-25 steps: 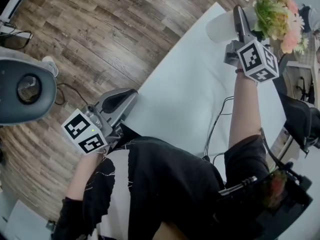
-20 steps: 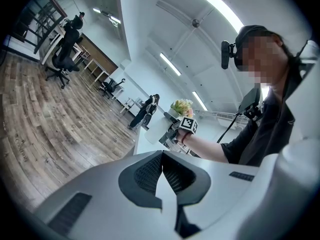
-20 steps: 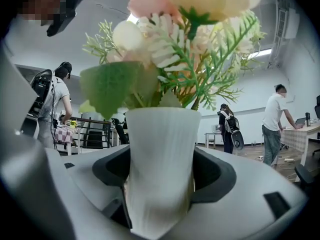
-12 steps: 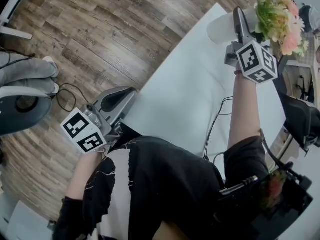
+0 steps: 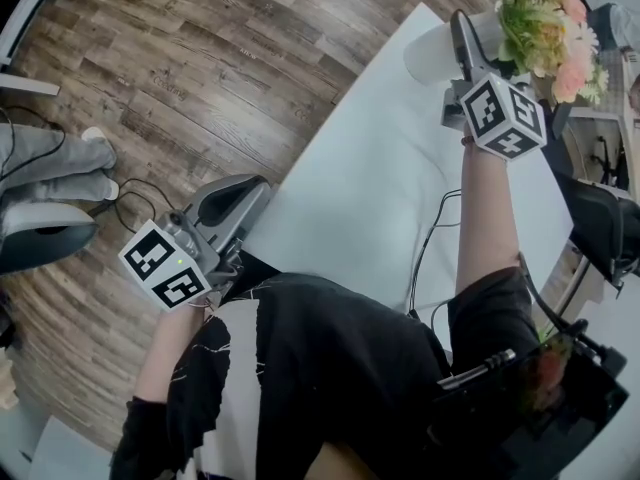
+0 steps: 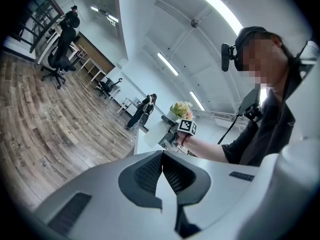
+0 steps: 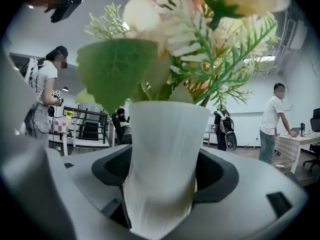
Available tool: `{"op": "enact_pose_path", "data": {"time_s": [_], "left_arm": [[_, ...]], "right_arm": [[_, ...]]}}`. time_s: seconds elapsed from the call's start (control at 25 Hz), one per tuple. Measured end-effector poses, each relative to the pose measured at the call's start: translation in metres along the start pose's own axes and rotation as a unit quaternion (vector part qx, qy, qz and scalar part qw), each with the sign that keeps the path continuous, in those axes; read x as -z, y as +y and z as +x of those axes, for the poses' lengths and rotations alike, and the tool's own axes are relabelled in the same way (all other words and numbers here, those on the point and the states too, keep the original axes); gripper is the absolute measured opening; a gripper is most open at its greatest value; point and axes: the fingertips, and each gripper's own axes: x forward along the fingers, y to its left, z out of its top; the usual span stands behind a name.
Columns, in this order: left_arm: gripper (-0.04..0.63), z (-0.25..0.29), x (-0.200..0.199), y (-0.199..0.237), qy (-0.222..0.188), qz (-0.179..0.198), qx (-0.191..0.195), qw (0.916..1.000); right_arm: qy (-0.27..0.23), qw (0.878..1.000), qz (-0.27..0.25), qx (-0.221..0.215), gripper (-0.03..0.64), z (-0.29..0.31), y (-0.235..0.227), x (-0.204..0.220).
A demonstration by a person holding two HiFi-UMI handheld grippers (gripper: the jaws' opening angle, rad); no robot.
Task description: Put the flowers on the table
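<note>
Two tools: the left gripper [image 6: 161, 171], off the white table's [image 5: 370, 188] near edge, has its jaws closed together on nothing. The right gripper [image 7: 164, 184] clasps the white ribbed vase [image 7: 165, 134] of pink-and-green flowers [image 5: 540, 30] at the far corner, its jaws wide and just opened a little. Best to seat the base flat before releasing, then back straight out.

Vase [image 7: 162, 169]: white, vertical ribbing.
Flowers [image 5: 545, 33]: pink and cream, green leaves.
Counter [image 5: 370, 188]: plain white.
Floor [image 5: 200, 58]: brown wood-grain planks.
Left gripper [image 6: 161, 171]: grey, black pads.
</note>
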Motion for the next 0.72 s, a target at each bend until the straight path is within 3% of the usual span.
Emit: {"op": "enact_pose_path", "data": {"time_s": [0.28,0.72], "left_arm": [[0.014,0.004,0.0,0.003,-0.003,0.01,-0.003,0.9999],[0.014,-0.002,0.001,-0.002,-0.015,0.011,-0.006,0.9998]], "right_arm": [[0.018,1.0,-0.024,0.008,0.373,0.004,0.001,0.008],[0.017,1.0,-0.001,0.021,0.416,0.004,-0.005,0.014]]}}
